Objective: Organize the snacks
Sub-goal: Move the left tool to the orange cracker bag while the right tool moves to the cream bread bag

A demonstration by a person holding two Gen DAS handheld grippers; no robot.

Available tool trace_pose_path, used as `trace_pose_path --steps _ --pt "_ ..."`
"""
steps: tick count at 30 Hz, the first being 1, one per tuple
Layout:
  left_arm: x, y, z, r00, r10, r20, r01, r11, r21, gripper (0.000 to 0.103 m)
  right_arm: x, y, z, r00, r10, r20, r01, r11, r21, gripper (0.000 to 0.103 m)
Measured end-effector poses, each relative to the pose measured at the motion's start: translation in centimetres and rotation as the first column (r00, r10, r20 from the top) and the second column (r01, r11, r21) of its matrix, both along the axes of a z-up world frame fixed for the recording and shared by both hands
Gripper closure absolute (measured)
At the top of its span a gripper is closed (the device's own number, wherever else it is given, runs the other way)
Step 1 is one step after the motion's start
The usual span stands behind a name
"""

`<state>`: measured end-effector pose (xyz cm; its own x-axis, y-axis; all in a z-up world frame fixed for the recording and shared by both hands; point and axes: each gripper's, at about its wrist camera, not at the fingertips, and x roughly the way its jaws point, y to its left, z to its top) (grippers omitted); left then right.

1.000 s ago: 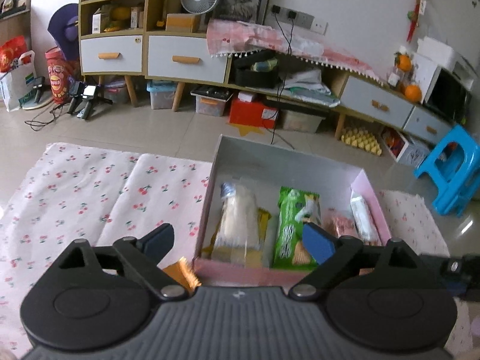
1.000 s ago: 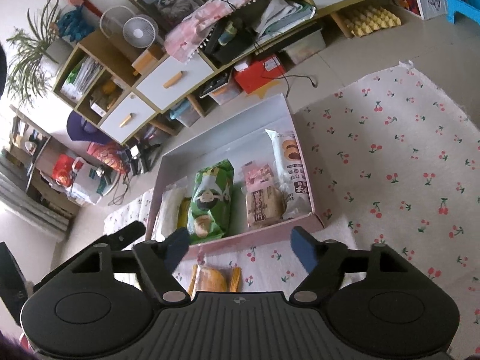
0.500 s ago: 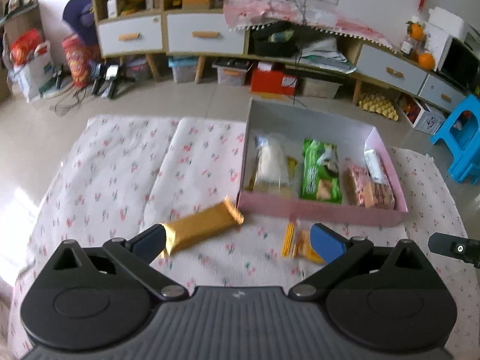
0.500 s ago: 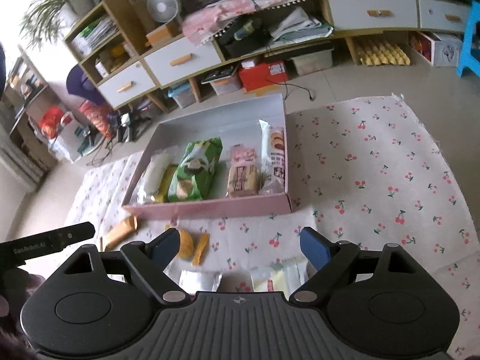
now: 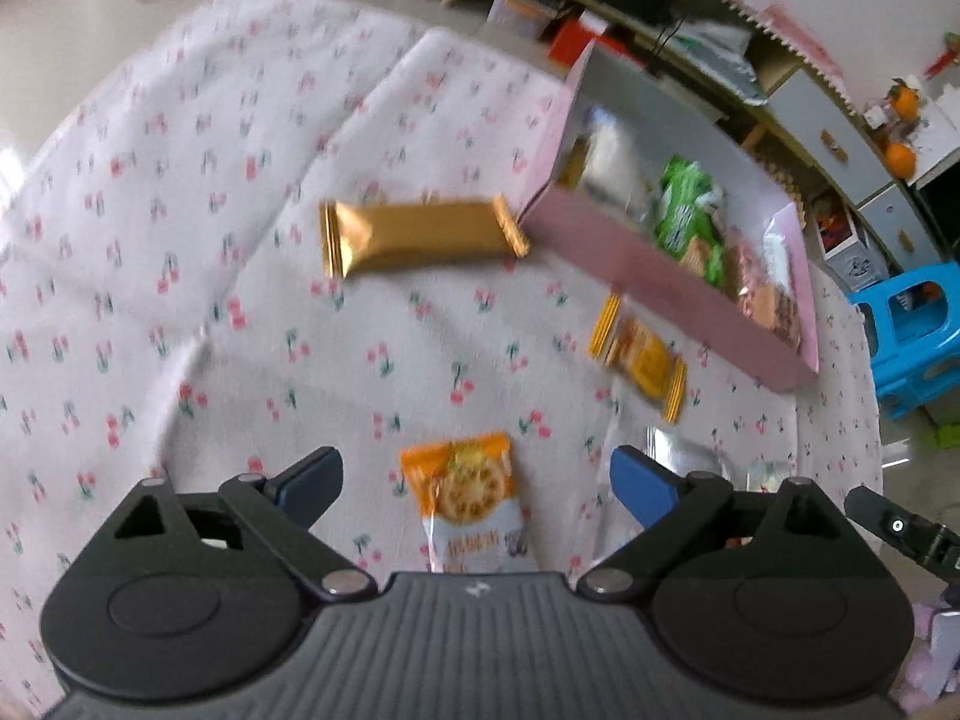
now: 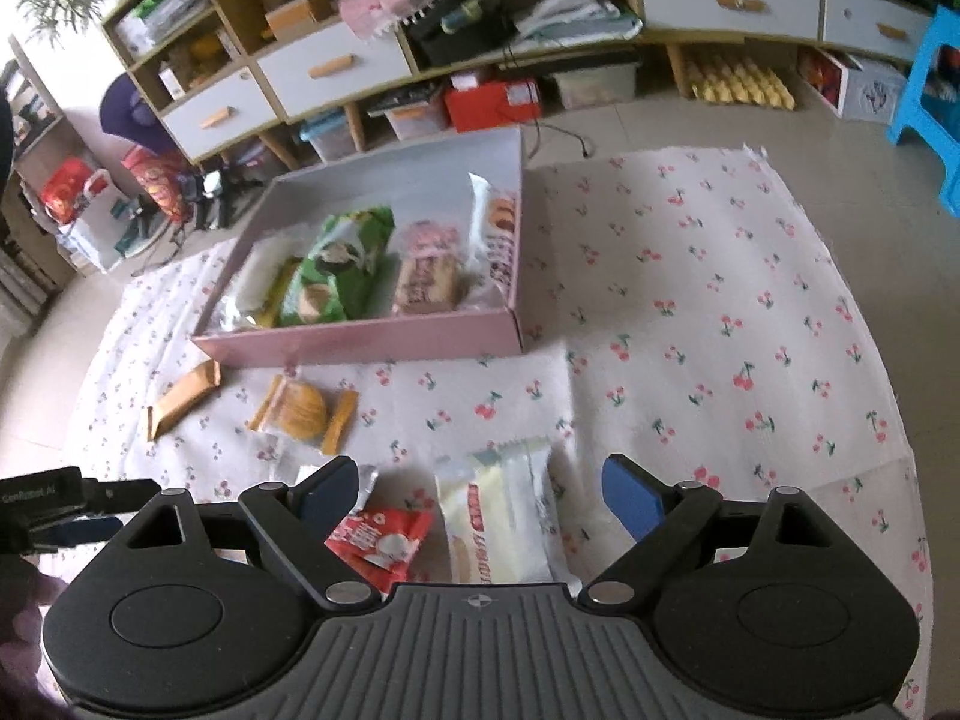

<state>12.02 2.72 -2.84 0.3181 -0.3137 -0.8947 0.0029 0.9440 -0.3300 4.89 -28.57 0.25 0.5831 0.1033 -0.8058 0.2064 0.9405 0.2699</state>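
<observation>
A pink box (image 6: 372, 336) on the cherry-print cloth holds several snack packs; it also shows in the left wrist view (image 5: 648, 267). My left gripper (image 5: 477, 483) is open above an orange cracker packet (image 5: 465, 495). A gold bar (image 5: 420, 234) and a yellow-edged biscuit pack (image 5: 645, 360) lie loose near the box. My right gripper (image 6: 480, 492) is open over a white-and-yellow packet (image 6: 504, 516), with a red packet (image 6: 378, 540) beside its left finger. The gold bar (image 6: 183, 399) and biscuit pack (image 6: 303, 411) show in the right wrist view too.
A clear wrapper (image 6: 300, 474) lies by the red packet. Low cabinets with drawers (image 6: 336, 69) and storage bins line the far wall. A blue stool (image 5: 918, 336) stands right of the cloth. The other gripper's tip (image 5: 900, 525) shows at the right edge.
Both grippers have drawn back from the box and tilted down toward the near cloth. The orange cracker packet, the white packet and the red packet have come into view between the fingers.
</observation>
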Motion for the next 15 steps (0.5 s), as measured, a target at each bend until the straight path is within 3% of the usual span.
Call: trace_pose_path --steps 5,15 --pt "-0.4 -0.7 -1.3 0.998 -0.024 -0.061 0.022 0.999 -0.024 0.019 0.4 0.1 -1.6 0.996 0.011 -0.088 -0.013 1.000 -0.022 0.013" --pt "-1.3 -2.8 -1.8 0.997 -0.077 -0.031 0.079 0.993 0.083 0.028 0.7 0.9 -4.3 0.977 0.047 -0.210 -0.066 0.994 -0.084 0.013"
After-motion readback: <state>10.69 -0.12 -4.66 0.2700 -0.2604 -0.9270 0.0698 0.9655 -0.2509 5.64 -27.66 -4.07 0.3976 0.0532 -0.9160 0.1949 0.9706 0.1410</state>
